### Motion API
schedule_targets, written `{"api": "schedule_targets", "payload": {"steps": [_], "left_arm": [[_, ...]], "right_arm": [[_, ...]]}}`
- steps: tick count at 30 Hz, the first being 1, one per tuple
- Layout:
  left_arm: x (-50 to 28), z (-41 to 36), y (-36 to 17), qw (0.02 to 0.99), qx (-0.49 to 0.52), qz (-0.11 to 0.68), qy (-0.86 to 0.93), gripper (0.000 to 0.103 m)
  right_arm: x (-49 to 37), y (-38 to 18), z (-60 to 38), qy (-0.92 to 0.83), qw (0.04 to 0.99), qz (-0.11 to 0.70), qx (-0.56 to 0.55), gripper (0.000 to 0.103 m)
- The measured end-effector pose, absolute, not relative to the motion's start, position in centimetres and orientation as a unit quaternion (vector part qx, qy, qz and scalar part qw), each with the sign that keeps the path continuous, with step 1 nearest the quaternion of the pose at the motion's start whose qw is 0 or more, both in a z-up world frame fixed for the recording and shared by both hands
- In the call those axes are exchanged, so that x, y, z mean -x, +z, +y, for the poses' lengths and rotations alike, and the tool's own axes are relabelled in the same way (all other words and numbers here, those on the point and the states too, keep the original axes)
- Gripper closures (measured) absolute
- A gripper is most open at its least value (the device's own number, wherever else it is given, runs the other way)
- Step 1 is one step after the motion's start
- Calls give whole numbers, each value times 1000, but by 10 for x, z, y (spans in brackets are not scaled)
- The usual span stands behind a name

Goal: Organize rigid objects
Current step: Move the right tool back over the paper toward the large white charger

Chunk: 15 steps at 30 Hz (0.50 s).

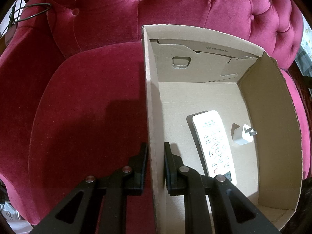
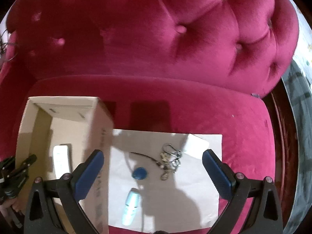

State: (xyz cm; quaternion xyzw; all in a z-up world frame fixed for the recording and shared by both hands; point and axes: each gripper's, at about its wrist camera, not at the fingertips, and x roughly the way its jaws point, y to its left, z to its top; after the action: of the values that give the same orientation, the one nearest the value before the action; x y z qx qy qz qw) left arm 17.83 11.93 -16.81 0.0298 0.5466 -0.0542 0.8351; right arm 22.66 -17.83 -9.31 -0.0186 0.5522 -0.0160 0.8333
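A cardboard box (image 1: pixel 273 117) stands on a red velvet sofa. Inside lie a white remote control (image 1: pixel 213 142) and a white plug adapter (image 1: pixel 242 134). My left gripper (image 1: pixel 155 152) is shut on the box's left wall, one finger outside and one inside. In the right wrist view the box (image 2: pixel 97 128) is at the left with the remote (image 2: pixel 60 160) in it. My right gripper (image 2: pixel 153 160) is open and empty above a white paper sheet (image 2: pixel 195 198). On the sheet lie a key bunch (image 2: pixel 170 159), a blue round tag (image 2: pixel 140 173) and a pale blue tube (image 2: pixel 131 206).
The tufted sofa backrest (image 2: pixel 175 29) rises behind the box and sheet. A wire hanger (image 1: pixel 29 13) hangs at the sofa's far left. A white box (image 2: pixel 197 144) lies at the sheet's far right corner. The sofa's right edge drops to a dark floor (image 2: pixel 280 128).
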Motion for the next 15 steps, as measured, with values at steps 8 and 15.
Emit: {"api": "schedule_targets", "payload": {"steps": [8, 15], "left_arm": [[-179, 119, -168, 835, -34, 546, -54, 86], [-180, 120, -168, 835, -33, 547, -54, 86]], "right_arm": [[-240, -127, -221, -63, 815, 576, -14, 0], [-253, -155, -245, -94, 799, 593, -41, 0]]}}
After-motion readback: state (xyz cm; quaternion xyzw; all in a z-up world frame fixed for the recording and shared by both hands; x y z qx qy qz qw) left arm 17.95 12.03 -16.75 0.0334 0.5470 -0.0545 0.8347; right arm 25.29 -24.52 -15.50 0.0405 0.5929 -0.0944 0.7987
